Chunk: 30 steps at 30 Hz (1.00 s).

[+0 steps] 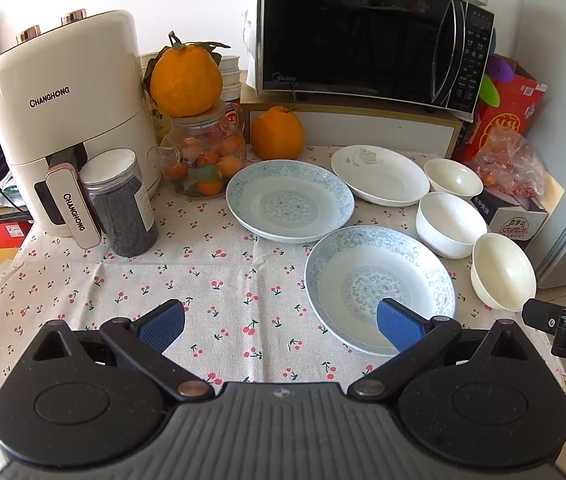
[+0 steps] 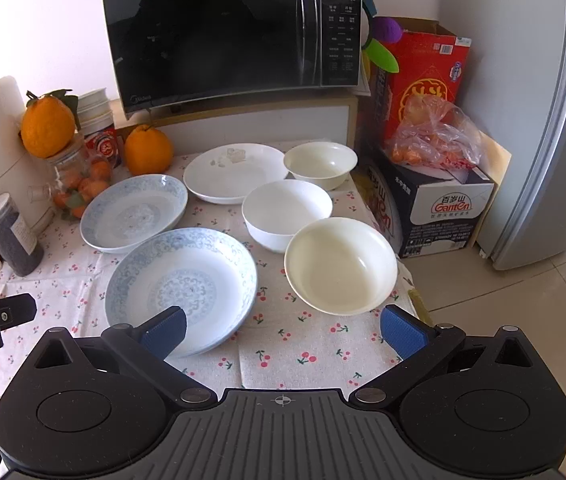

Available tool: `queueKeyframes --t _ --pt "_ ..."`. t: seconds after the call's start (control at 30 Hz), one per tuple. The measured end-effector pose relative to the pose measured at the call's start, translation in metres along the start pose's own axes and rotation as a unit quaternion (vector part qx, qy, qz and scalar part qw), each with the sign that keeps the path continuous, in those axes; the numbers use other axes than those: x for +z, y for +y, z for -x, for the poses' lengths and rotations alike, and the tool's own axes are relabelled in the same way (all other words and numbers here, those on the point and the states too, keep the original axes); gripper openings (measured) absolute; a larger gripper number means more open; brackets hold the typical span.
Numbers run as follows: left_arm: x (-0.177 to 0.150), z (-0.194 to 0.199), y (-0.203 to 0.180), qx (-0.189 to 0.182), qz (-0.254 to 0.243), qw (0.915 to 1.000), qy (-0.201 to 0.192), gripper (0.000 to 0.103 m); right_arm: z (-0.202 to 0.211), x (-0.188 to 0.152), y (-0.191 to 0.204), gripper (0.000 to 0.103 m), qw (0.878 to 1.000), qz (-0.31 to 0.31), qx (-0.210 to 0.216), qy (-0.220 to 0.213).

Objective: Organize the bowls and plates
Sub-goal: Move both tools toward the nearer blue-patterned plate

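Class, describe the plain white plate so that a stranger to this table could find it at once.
Start at the black microwave and look just below it on the cherry-print tablecloth. The plain white plate lies there, farthest back among the plates. Unlike the two blue-patterned plates nearer the camera, it has no blue pattern.

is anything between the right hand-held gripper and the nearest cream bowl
Nothing visible. The right hand-held gripper hangs open over bare tablecloth, and the nearest cream bowl sits just beyond its fingertips. The blue-patterned plate lies off to the left.
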<state>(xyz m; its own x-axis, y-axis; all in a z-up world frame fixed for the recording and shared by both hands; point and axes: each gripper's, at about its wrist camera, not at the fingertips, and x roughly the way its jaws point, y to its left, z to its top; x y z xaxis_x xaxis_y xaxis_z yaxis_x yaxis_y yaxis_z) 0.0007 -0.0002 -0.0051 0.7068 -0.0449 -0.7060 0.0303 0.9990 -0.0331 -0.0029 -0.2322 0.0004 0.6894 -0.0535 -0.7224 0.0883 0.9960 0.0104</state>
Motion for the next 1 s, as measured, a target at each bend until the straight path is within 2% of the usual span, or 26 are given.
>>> queueKeyframes --t 0.4,0.63,1.0 --pt "-0.0029 -0.0011 0.0013 -0.004 0.003 1.0 -0.004 0.103 -0.005 -0.0027 0.0041 0.103 1.0 0.017 -0.006 0.017" --pt "-0.0052 -0.0056 0.0021 -0.017 0.012 0.9998 0.006 0.102 -0.0046 -0.0033 0.0037 0.103 1.0 0.018 -0.014 0.013" --pt "-0.008 -0.0081 -0.0007 -0.016 0.005 0.9998 0.004 0.101 -0.0067 -0.0045 0.0071 0.103 0.999 0.028 -0.02 0.014"
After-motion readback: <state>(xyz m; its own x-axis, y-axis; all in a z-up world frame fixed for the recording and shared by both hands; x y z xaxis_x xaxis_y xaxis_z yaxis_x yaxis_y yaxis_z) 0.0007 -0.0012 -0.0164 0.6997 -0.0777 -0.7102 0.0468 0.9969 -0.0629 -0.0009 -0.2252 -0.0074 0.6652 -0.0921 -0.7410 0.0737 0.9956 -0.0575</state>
